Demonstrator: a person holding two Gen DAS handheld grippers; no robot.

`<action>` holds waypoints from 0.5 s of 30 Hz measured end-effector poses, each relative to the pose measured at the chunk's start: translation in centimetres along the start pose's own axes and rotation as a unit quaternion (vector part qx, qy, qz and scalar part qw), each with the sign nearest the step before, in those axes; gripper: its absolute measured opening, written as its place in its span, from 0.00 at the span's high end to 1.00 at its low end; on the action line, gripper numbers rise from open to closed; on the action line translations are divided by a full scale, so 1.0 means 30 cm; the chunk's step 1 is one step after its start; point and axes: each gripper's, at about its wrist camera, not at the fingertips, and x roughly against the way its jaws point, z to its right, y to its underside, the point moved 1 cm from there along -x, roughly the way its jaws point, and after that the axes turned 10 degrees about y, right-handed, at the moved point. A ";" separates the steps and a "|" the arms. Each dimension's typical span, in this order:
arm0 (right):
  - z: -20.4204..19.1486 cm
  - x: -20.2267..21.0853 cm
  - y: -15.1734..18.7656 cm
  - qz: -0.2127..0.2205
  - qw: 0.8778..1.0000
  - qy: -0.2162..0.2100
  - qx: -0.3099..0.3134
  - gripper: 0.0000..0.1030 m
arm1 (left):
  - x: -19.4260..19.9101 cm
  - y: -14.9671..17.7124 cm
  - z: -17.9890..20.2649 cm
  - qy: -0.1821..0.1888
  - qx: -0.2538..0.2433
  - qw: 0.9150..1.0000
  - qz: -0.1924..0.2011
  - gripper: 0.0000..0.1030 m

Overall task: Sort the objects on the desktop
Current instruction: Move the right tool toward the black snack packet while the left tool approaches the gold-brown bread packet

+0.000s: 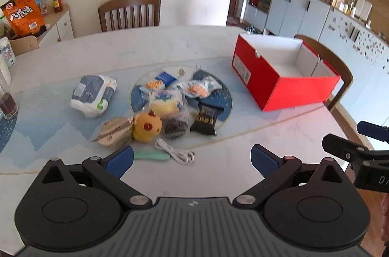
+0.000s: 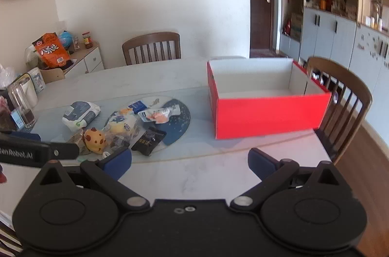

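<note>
Opening arrangement for a sorting task on a pale marble-patterned table (image 1: 170, 50). The left gripper (image 1: 192, 161) hangs over the near edge with its blue-padded fingers (image 1: 120, 161) spread wide and nothing between them; the right gripper (image 2: 189, 163) is likewise spread and empty, and faces the red box (image 2: 267, 113).

The objects to be sorted lie in a loose cluster on and around a round glass turntable (image 1: 223, 108) in the middle of the table:
- a white-and-blue tissue pack (image 1: 93, 94), off the disc to the left;
- a yellow plush toy (image 1: 147, 127) at the near edge, touching a tan paper-wrapped package (image 1: 114, 133);
- a clear bag holding a yellow item (image 1: 167, 103);
- a black snack packet (image 1: 205, 119);
- an orange-and-white sachet (image 1: 199, 89) and two small packets, blue (image 1: 165, 77) and orange (image 1: 154, 85);
- nearest the left gripper, a coiled white cable (image 1: 176, 152) and a mint-green stick-like object (image 1: 152, 156), partly hidden by the left finger.

The red box stands open and apparently empty to the right of the cluster, well apart from it. Its position suggests it is the receptacle, so that each object travels rightward. No object appears moved yet; the task is judged to be at its start. With both grippers wide, either could take a first item. The cable and the green object are the closest candidates for the left one.
</note>
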 end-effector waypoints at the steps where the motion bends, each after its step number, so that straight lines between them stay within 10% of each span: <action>1: 0.002 0.001 -0.004 0.006 1.000 0.001 0.006 0.01 | 0.003 -0.005 0.000 -0.003 0.002 1.000 0.005 0.00; 15: 0.008 -0.023 -0.037 0.019 0.998 -0.049 0.044 0.01 | 0.024 -0.016 -0.029 -0.050 0.032 0.998 0.032 0.00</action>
